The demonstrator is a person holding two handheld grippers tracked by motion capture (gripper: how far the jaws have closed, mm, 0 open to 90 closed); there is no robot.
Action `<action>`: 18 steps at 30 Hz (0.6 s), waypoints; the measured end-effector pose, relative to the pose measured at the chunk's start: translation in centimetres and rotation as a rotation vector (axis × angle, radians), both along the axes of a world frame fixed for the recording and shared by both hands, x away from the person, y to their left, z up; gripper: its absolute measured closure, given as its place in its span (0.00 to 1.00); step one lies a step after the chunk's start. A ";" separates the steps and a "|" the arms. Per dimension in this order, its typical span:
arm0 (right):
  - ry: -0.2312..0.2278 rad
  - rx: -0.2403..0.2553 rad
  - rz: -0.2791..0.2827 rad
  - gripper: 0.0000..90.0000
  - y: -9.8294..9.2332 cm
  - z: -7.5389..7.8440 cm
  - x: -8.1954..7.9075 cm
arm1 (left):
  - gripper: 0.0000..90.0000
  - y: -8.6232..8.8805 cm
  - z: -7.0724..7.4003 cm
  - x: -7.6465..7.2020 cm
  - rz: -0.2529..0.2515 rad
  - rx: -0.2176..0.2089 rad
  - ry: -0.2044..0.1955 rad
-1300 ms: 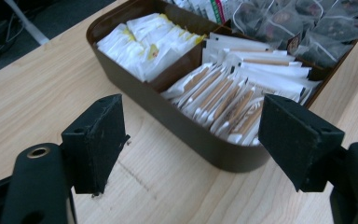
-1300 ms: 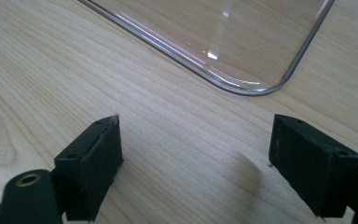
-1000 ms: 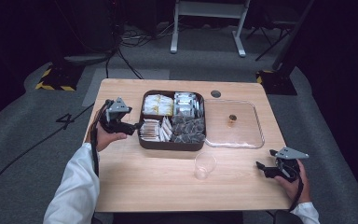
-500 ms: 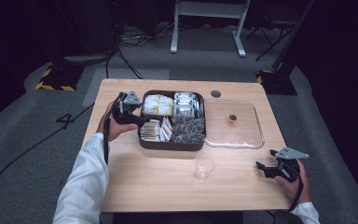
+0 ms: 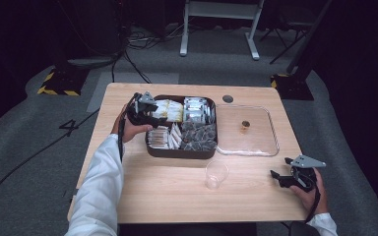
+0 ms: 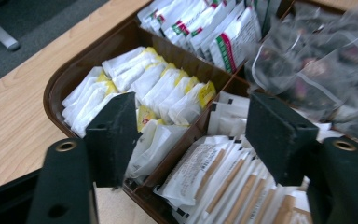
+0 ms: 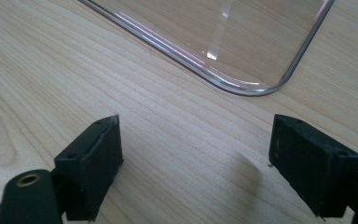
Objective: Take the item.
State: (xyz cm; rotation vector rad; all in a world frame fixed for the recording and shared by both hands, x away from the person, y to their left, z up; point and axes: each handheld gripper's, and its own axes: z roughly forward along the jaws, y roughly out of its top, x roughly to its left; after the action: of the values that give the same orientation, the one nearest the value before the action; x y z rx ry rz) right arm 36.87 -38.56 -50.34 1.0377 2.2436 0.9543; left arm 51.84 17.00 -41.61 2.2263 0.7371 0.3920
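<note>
In the left gripper view the clear crinkled packets [image 6: 326, 70] at upper right are blurred and their contents unreadable. The left gripper [image 6: 191, 128] hangs wide open and empty over the dark brown compartmented tray [image 5: 150, 147], above its white yellow-tagged sachets [image 6: 158, 86]. The right gripper [image 7: 193, 161], also wide open and empty, rests near the flat clear plastic lid [image 7: 242, 42], whose far part is cut off.

A white "4" is marked on the grey floor [image 5: 39, 147]
</note>
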 end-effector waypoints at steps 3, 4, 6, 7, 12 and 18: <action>-0.004 -0.003 0.000 0.19 0.0 0.0 -0.1 | 0.42 -0.2 -0.8 0.7 -0.004 0.019 0.021; -0.004 -0.003 0.000 0.19 0.0 0.0 -0.1 | 0.44 -0.2 -0.8 0.7 -0.004 0.019 0.021; -0.002 -0.002 0.001 0.19 0.0 0.0 0.0 | 0.45 -0.2 -1.3 1.2 0.018 0.024 0.030; -0.002 -0.002 0.001 0.19 0.0 0.0 0.0 | 0.45 -0.2 -1.5 1.3 0.032 0.028 0.031; -0.002 -0.002 0.001 0.19 0.0 0.0 0.0 | 0.48 -0.2 -2.2 2.0 0.058 0.012 0.061; -0.002 -0.002 0.000 0.19 0.0 0.0 0.0 | 0.58 -0.6 -2.7 2.5 0.052 0.022 0.090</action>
State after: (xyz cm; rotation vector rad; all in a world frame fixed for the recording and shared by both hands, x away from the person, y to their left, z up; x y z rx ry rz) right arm 36.83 -38.53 -50.33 1.0347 2.2425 0.9527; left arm 54.35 16.43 -44.34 2.2614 0.8431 0.3285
